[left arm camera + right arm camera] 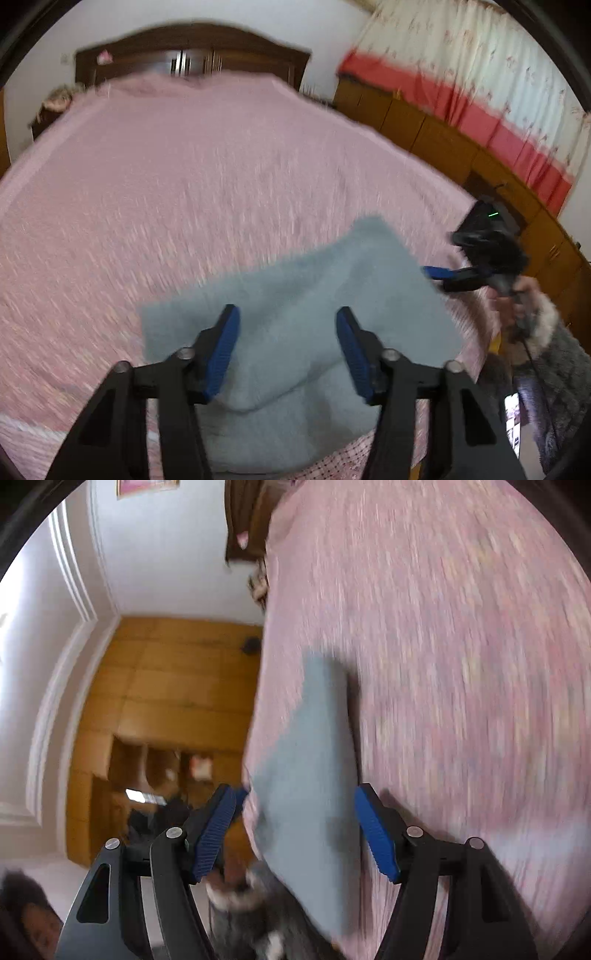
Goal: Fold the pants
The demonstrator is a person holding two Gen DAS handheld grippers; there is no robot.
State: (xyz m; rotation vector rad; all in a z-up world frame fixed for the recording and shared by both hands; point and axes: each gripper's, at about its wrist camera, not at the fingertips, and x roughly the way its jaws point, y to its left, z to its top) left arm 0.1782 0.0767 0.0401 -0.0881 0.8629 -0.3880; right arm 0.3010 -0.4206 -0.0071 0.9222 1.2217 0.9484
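The pale blue-grey pants (295, 314) lie folded into a compact rectangle near the front edge of the pink bed. My left gripper (288, 317) is open and empty, held above the pants. My right gripper (439, 275) shows at the pants' right side in the left wrist view, held by a hand in a furry sleeve. In the right wrist view the right gripper (295, 797) is open, its fingers on either side of the pants (314, 768) without touching them. Both views are blurred by motion.
The pink bedspread (184, 184) covers the bed, with a dark wooden headboard (192, 55) at the far end. Wooden cabinets (443, 140) and a red and white curtain (480, 74) stand to the right. A wooden wardrobe (166, 701) stands beyond the bed's edge.
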